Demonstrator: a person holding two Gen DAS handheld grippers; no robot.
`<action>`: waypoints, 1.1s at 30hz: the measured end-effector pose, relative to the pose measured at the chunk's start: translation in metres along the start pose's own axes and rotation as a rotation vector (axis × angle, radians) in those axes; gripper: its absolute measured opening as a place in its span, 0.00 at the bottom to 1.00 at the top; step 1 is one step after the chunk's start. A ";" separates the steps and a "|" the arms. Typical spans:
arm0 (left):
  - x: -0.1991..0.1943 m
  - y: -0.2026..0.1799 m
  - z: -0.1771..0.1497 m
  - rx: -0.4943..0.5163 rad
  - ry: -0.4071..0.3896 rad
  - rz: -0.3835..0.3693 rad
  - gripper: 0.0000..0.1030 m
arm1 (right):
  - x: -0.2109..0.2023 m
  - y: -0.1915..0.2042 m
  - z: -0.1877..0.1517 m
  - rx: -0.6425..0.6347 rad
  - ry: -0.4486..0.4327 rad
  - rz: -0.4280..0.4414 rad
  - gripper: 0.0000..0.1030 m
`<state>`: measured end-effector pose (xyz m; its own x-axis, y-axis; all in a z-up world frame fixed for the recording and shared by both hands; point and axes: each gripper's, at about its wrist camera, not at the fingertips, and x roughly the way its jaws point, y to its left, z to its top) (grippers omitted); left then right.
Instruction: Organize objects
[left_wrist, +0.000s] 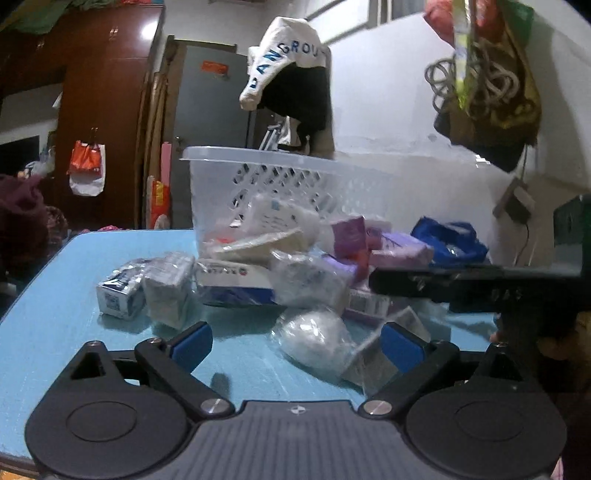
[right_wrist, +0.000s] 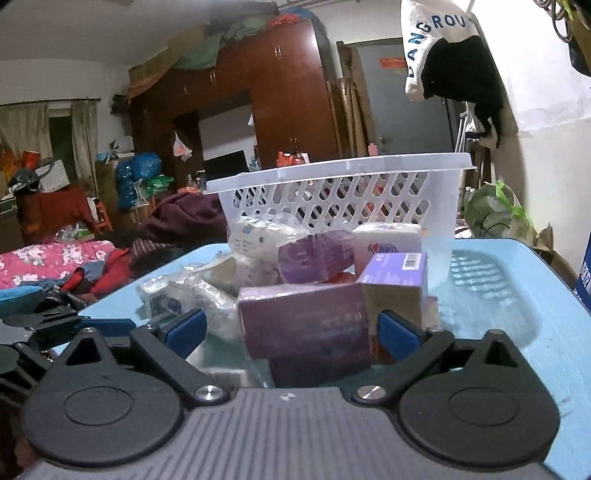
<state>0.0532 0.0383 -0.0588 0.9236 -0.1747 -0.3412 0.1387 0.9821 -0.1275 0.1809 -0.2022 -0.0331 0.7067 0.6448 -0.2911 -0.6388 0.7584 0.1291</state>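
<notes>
Left gripper (left_wrist: 295, 341): jaws wide, nothing pinched. A clear bag (left_wrist: 314, 338) of white stuff sits between the blue pads, toward the right one, pads not pressing it. Bag's long axis runs roughly left-right across the jaw gap, so closing would squeeze it along its length.

Right gripper (right_wrist: 291, 332): jaws also apart, gripping nothing. A purple pack (right_wrist: 306, 325) lies dead ahead between the pads, long axis crosswise; gap visible on the left side, right pad close to it but contact not clear. A purple box (right_wrist: 395, 273) stands just behind, right of centre.

Each claw has its own target straight in front; neither needs to cross over. Right one looks better centred.

Behind both: the rest of the pile on the blue table (left_wrist: 55, 314), wrapped packs and boxes stacked against the white basket (right_wrist: 340, 192). Basket upright at the table's far side, rim higher than the pile, so anything picked must be lifted over the rim. Can't see how full it is.
</notes>
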 end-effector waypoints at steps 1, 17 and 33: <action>0.000 0.002 0.001 -0.011 -0.007 0.011 0.97 | 0.000 0.002 -0.002 -0.011 0.005 -0.008 0.79; 0.034 -0.012 0.005 -0.039 0.094 0.054 0.61 | -0.029 -0.002 0.000 -0.007 -0.056 -0.011 0.74; -0.007 0.024 0.009 -0.078 -0.046 0.091 0.50 | -0.032 -0.010 0.001 0.007 -0.064 -0.038 0.73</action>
<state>0.0532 0.0636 -0.0506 0.9468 -0.0802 -0.3118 0.0272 0.9849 -0.1708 0.1651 -0.2305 -0.0241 0.7485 0.6204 -0.2343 -0.6093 0.7828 0.1262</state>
